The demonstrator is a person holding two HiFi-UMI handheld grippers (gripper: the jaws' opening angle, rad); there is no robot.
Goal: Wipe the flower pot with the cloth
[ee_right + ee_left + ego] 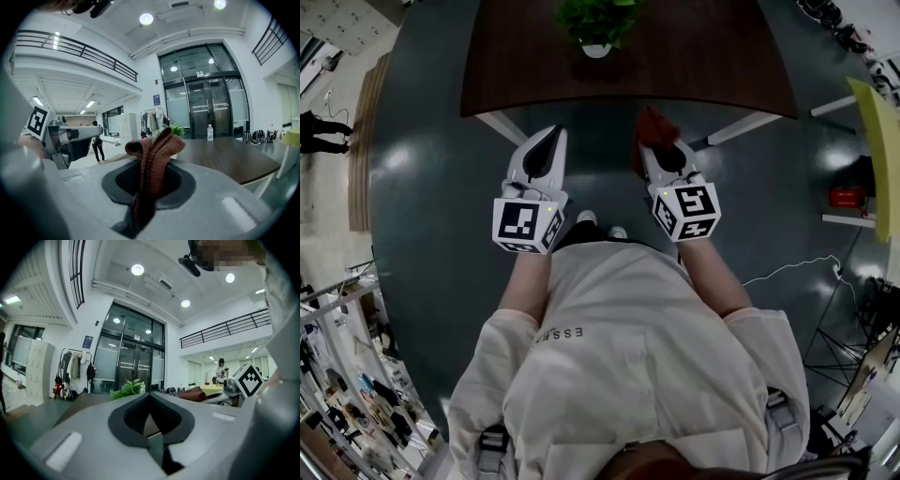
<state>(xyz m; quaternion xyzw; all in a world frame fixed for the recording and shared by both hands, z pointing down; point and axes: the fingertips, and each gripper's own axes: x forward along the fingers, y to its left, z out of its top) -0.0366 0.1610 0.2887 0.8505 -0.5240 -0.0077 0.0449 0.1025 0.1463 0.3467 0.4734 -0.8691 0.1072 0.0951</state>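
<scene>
On table (694,66): one flower pot (596,51). Before it, two tongs: left tongs (554,132) clenched empty, right tongs (660,149) grasping one cloth (653,125).

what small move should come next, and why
Probably reach the right gripper, shut on the red-brown knitted cloth, forward over the dark wooden table toward the small white flower pot; it hangs at the table's near edge, and the pot sits farther in.

My head view is dim and bluish, with pale glare patches on the floor (398,159) at left and right. Both gripper views are bright under round ceiling lights (137,269), bowed toward black corners; my left gripper (150,399) looms soft and unfocused.
</scene>
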